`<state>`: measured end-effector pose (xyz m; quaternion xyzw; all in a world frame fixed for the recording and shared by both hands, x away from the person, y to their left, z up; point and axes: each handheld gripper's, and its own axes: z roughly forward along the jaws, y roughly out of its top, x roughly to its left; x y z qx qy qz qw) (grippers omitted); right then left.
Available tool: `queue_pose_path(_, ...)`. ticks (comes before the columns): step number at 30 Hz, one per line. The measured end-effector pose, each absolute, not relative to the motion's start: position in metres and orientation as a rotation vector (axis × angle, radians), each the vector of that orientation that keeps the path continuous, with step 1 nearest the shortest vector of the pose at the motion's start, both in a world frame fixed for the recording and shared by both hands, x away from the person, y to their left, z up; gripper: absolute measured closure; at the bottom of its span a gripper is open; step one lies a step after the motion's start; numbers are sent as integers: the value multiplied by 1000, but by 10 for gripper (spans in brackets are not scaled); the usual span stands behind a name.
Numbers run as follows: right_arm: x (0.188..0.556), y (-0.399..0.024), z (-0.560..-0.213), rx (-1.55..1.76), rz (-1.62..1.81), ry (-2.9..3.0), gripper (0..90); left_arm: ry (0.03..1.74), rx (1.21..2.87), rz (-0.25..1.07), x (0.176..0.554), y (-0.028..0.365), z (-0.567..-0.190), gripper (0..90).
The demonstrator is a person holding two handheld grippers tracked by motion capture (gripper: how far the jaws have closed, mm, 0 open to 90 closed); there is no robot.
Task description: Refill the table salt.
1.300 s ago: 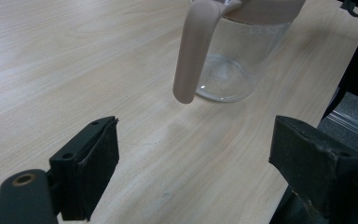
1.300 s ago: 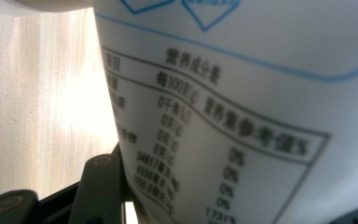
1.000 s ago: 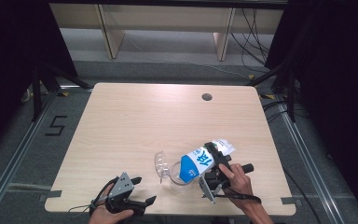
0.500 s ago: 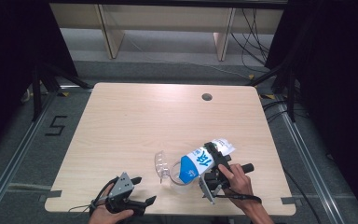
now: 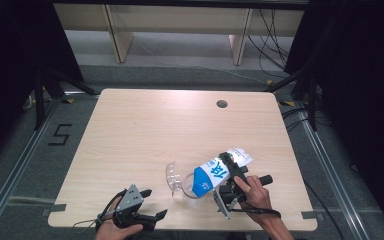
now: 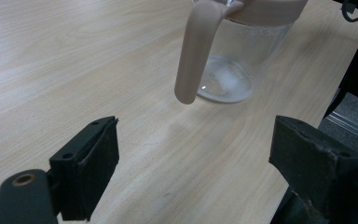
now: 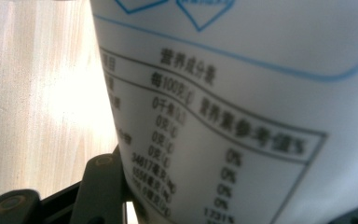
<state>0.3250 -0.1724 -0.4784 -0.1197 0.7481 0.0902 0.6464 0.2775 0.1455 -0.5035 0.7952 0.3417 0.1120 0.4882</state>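
Note:
A blue and white carton (image 5: 214, 173) is tipped down to the left, its top end over the mouth of a clear pitcher (image 5: 184, 184) near the table's front edge. My right gripper (image 5: 228, 169) is shut on the carton's middle. Close up in the right gripper view, the carton (image 7: 242, 93) shows a printed nutrition table. My left gripper (image 5: 154, 203) rests low at the front edge, left of the pitcher, open with nothing between its jaws. In the left gripper view the pitcher (image 6: 233, 60) stands just ahead, its pale pink handle (image 6: 195, 51) turned toward me, and little or nothing shows inside.
The light wooden table (image 5: 145, 130) has a round cable hole (image 5: 222, 104) at the back right. Black frame legs and floor rails stand around it, with a shelf unit (image 5: 180, 25) beyond the far edge.

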Motion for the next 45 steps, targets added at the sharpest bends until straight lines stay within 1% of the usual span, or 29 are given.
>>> queue_pose_path(6,325,-171,-478,-293,196,1683,490,829,1928,272,278,145,-504,151)
queue_pose_path(7,326,-170,-474,-365,158,1667,490,829,1929,273,278,145,-504,151)
queue_pose_path(20,325,-170,-473,-352,144,1697,491,837,1929,277,277,145,-504,151)
queue_pose_path(22,324,-172,-479,-297,190,1685,491,832,1925,279,277,145,-504,150)
queue_pose_path(23,325,-171,-477,-333,172,1675,492,835,1923,277,277,145,-504,151)
queue_pose_path(37,323,-172,-480,-297,178,1680,494,828,1930,274,278,145,-504,151)
queue_pose_path(40,325,-169,-474,-391,150,1642,495,832,1923,273,277,145,-504,151)
queue_pose_path(44,325,-170,-474,-380,150,1644,495,830,1928,273,278,145,-504,151)
queue_pose_path(45,324,-171,-478,-318,181,1660,495,829,1929,274,278,145,-504,151)
